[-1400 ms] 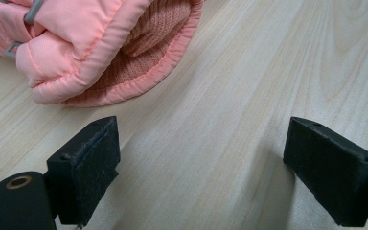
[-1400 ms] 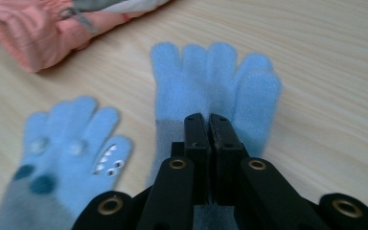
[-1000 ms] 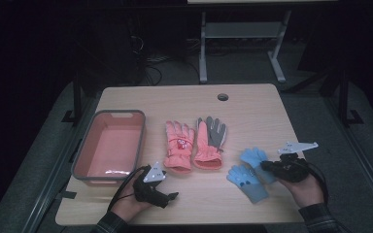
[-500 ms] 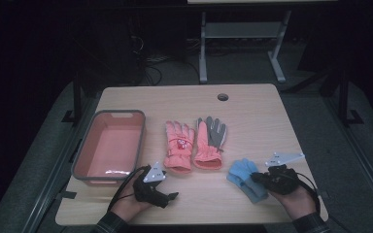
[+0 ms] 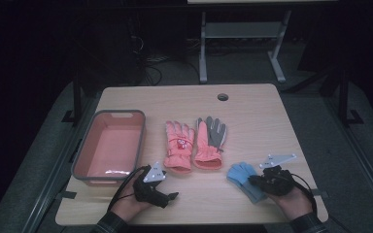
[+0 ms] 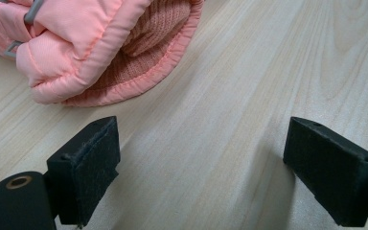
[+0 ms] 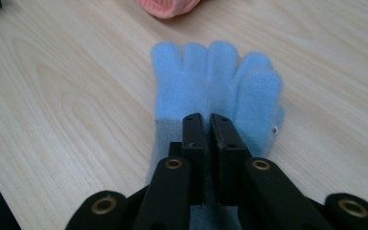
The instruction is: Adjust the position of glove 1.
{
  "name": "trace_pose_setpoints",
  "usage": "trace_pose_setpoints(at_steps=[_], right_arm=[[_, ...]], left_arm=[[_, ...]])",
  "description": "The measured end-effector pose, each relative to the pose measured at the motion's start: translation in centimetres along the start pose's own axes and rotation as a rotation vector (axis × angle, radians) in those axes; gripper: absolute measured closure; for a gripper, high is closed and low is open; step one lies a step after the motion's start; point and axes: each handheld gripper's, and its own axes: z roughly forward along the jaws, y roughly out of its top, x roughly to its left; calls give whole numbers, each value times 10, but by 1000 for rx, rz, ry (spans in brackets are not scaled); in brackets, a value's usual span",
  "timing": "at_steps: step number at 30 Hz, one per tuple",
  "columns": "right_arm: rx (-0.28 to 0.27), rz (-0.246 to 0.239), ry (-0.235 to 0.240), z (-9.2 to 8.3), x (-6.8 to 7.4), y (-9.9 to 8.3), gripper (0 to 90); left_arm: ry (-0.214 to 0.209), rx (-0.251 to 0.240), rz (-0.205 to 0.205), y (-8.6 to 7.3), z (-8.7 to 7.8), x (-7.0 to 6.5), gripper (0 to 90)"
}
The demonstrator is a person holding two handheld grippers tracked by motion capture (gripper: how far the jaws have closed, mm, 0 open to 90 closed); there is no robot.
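Note:
A light blue glove [image 5: 243, 175] lies near the table's front right, fingers pointing away from me in the right gripper view [image 7: 211, 86]; a second blue layer shows along its right side. My right gripper [image 5: 253, 180] [image 7: 207, 120] sits over its cuff with the jaws nearly together on the fabric; they have just eased open a little. Two pink gloves lie side by side mid-table, one [image 5: 178, 145] back up, the other [image 5: 209, 143] showing a grey palm. My left gripper [image 5: 172, 196] [image 6: 211, 163] rests open on bare wood just in front of a pink glove's cuff [image 6: 100, 48].
A pink bin with a grey rim [image 5: 85, 150] stands empty at the left of the table. A round cable hole [image 5: 222, 96] is at the far edge. Dark floor and a metal frame lie beyond the table.
A second ago two blue gloves lay side by side. My right gripper has moved left and toward me with one, and the blue gloves now lie in one pile. The left gripper has stayed put.

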Motion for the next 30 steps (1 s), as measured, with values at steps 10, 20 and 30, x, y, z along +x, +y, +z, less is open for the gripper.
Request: trace_pose_setpoints(at_steps=[10, 20, 30], right_arm=[[-56, -3, -12, -15, -8, -1, 678], [39, -30, -56, -14, -34, -26, 898], [80, -89, 10, -5, -24, -23, 899]], left_arm=[[-1, 0, -2, 0, 0, 0, 116], [-2, -4, -10, 0, 0, -1, 116], [-2, -4, -13, 0, 0, -1, 116]])
